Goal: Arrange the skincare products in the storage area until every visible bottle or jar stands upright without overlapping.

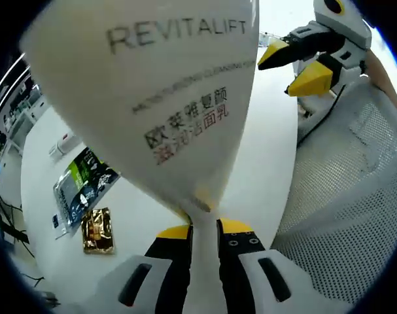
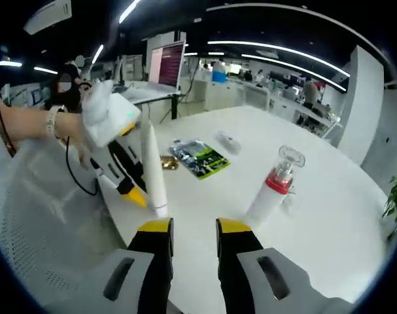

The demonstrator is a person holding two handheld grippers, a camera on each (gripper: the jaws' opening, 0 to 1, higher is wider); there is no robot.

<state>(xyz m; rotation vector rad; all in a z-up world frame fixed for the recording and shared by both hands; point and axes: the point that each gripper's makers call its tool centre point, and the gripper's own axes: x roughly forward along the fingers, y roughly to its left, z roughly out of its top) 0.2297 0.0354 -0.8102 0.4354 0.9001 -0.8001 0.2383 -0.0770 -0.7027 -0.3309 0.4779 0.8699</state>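
In the left gripper view, the left gripper (image 1: 205, 229) has its two yellow-tipped jaws closed on the narrow end of a white tube (image 1: 159, 91). The tube runs away from the jaws along their line, widening as it goes, so its broad body looms close to the camera with the word REVITALIFT and lines of smaller print across it. Beyond it lies a white table (image 1: 263, 157), with a dark green packet (image 1: 87, 183) and a small gold packet (image 1: 97, 230) lying flat on it, just beside each other. A white mesh basket (image 1: 355, 190) sits on the right of this view, and the right gripper (image 1: 296, 62) hangs over its far edge with its jaws slightly apart and nothing between them.

In the right gripper view, the same tube (image 2: 152, 167) is seen from the side: it stands close to upright, its long axis vertical, one end down by the table and held in the left gripper (image 2: 136, 190), which reaches down from a person's hand (image 2: 67, 124) wearing a wristband. The right gripper (image 2: 191, 229) has its jaws a little apart and holds nothing. Further along the table stands a bottle (image 2: 273, 186), upright, with a red collar and a clear cap, well apart from the tube. The green packet (image 2: 199, 157) lies between them, farther back.
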